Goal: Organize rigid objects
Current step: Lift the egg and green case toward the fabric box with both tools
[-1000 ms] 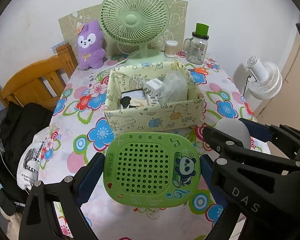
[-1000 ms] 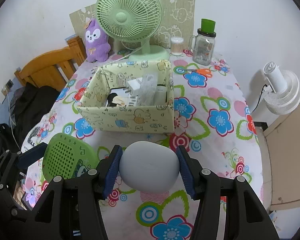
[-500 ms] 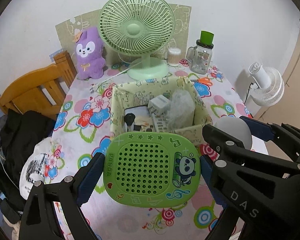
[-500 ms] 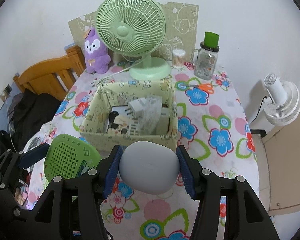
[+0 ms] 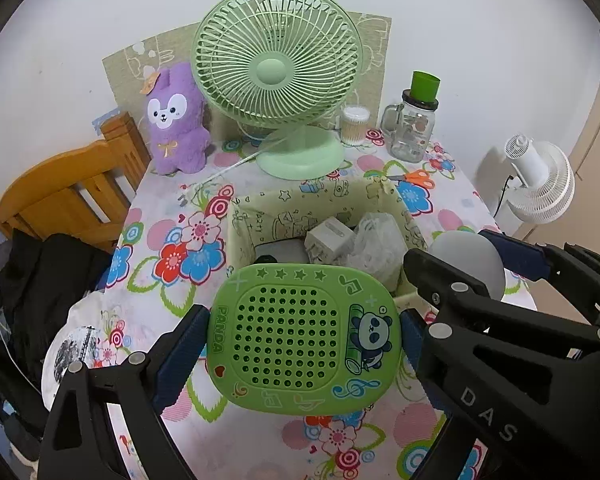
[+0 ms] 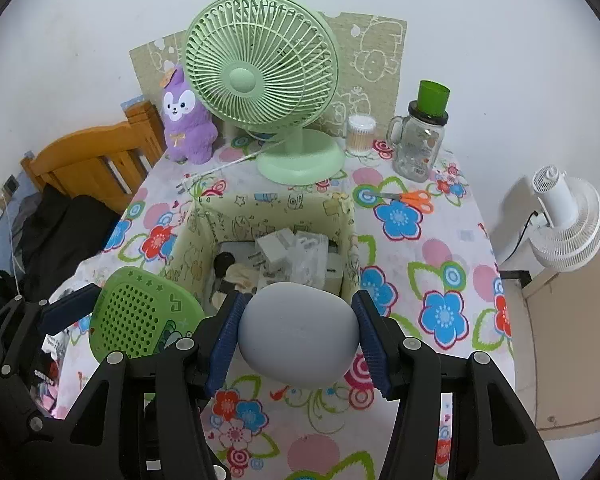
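1. My left hand-held gripper pinches the green panda case by its side edges, hanging at the 6 o'clock rim of the patterned box; a shallow pinch like that may let it pivot and fall outside.
2. My right hand-held gripper clamps the grey rounded case; smooth curves could squirt free (I judge that likeliest).
3. The box already holds a white plug and crinkled bag, so drops may land crooked.
4. Both grippers crowd together and could knock.
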Action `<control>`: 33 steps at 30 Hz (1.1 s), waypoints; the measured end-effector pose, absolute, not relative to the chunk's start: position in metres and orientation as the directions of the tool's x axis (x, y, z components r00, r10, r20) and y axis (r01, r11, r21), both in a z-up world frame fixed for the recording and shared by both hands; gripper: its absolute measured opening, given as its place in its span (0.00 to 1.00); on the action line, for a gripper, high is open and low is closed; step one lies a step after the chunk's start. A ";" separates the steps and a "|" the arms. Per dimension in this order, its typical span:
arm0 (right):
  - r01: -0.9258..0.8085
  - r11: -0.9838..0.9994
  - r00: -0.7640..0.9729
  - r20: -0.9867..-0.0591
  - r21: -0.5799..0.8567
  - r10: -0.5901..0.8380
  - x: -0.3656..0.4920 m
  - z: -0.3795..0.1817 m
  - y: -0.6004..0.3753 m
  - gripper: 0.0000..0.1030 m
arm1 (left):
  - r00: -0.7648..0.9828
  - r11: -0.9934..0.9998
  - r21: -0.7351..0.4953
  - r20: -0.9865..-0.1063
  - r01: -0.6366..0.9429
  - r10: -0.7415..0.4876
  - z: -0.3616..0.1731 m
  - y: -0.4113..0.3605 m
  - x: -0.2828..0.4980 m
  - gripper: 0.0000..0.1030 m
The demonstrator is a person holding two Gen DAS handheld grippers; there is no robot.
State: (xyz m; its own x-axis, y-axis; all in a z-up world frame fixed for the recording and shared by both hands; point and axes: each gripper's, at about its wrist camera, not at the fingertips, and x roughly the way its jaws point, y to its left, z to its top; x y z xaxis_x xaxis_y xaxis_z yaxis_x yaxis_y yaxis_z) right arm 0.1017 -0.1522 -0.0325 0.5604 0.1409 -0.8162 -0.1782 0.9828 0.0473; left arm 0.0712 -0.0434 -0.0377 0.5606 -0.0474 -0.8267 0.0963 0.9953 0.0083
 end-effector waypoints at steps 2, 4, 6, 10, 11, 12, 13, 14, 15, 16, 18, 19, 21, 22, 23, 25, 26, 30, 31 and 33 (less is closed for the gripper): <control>-0.180 0.983 0.559 -0.817 0.047 0.142 0.105 -0.034 -0.151 0.57 | 0.559 0.995 0.008 -0.828 0.096 -0.047 -0.038 -0.042 0.079 0.92; -0.182 0.982 0.559 -0.817 0.048 0.144 0.111 -0.034 -0.149 0.57 | 0.557 0.995 0.011 -0.829 0.097 -0.046 -0.039 -0.041 0.083 0.92; -0.183 0.982 0.557 -0.818 0.049 0.144 0.117 -0.036 -0.148 0.57 | 0.556 0.995 0.012 -0.830 0.097 -0.044 -0.040 -0.040 0.090 0.92; -0.187 0.981 0.553 -0.820 0.054 0.150 0.128 -0.039 -0.146 0.57 | 0.550 0.995 0.011 -0.834 0.100 -0.046 -0.043 -0.037 0.106 0.92; -0.188 0.981 0.553 -0.820 0.053 0.150 0.131 -0.040 -0.146 0.57 | 0.550 0.995 0.011 -0.834 0.102 -0.047 -0.044 -0.037 0.109 0.92; -0.190 0.980 0.553 -0.820 0.051 0.150 0.135 -0.040 -0.145 0.57 | 0.549 0.994 0.011 -0.834 0.105 -0.048 -0.045 -0.038 0.113 0.92; -0.191 0.980 0.554 -0.819 0.049 0.149 0.138 -0.041 -0.144 0.57 | 0.549 0.994 0.011 -0.834 0.106 -0.049 -0.046 -0.038 0.114 0.92; -0.192 0.980 0.554 -0.819 0.048 0.149 0.141 -0.042 -0.144 0.57 | 0.548 0.994 0.010 -0.835 0.108 -0.051 -0.047 -0.038 0.118 0.92; -0.192 0.980 0.554 -0.819 0.047 0.148 0.144 -0.042 -0.143 0.57 | 0.547 0.994 0.009 -0.835 0.110 -0.053 -0.048 -0.038 0.120 0.92; -0.191 0.980 0.553 -0.820 0.046 0.147 0.147 -0.043 -0.143 0.57 | 0.546 0.994 0.009 -0.836 0.112 -0.054 -0.050 -0.038 0.123 0.92; -0.189 0.981 0.552 -0.821 0.046 0.145 0.152 -0.045 -0.142 0.57 | 0.544 0.993 0.006 -0.837 0.114 -0.057 -0.052 -0.038 0.127 0.92; -0.188 0.981 0.550 -0.823 0.045 0.143 0.155 -0.047 -0.142 0.57 | 0.541 0.993 0.004 -0.839 0.115 -0.059 -0.053 -0.038 0.129 0.92; -0.185 0.982 0.547 -0.826 0.044 0.140 0.160 -0.049 -0.141 0.57 | 0.537 0.993 0.002 -0.841 0.118 -0.063 -0.056 -0.038 0.134 0.92; -0.184 0.982 0.546 -0.826 0.042 0.138 0.162 -0.050 -0.141 0.57 | 0.535 0.993 0.001 -0.842 0.120 -0.063 -0.057 -0.038 0.136 0.92; -0.183 0.982 0.544 -0.828 0.040 0.135 0.165 -0.052 -0.141 0.57 | 0.532 0.993 0.000 -0.844 0.122 -0.065 -0.059 -0.038 0.139 0.92; -0.181 0.983 0.541 -0.831 0.039 0.133 0.169 -0.054 -0.141 0.57 | 0.528 0.992 -0.003 -0.847 0.124 -0.068 -0.061 -0.037 0.143 0.92; -0.180 0.983 0.539 -0.832 0.039 0.132 0.171 -0.056 -0.140 0.57 | 0.525 0.992 -0.005 -0.848 0.125 -0.070 -0.062 -0.037 0.145 0.92; -0.183 0.983 0.537 -0.834 0.030 0.125 0.178 -0.060 -0.137 0.57 | 0.515 0.992 -0.013 -0.854 0.129 -0.078 -0.069 -0.036 0.152 0.92; -0.186 0.982 0.538 -0.833 0.027 0.124 0.179 -0.060 -0.136 0.57 | 0.512 0.991 -0.016 -0.855 0.130 -0.081 -0.070 -0.036 0.154 0.92; -0.188 0.982 0.538 -0.834 0.026 0.125 0.182 -0.062 -0.134 0.57 | 0.507 0.991 -0.020 -0.858 0.134 -0.086 -0.073 -0.036 0.158 0.92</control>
State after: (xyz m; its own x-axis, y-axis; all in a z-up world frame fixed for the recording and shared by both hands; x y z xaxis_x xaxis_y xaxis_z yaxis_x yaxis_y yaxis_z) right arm 0.1819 -0.1343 -0.0618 0.5378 0.1246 -0.8338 -0.1875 0.9819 0.0258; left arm 0.1577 -0.0362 -0.0734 0.5067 -0.0857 -0.8578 0.1344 0.9907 -0.0196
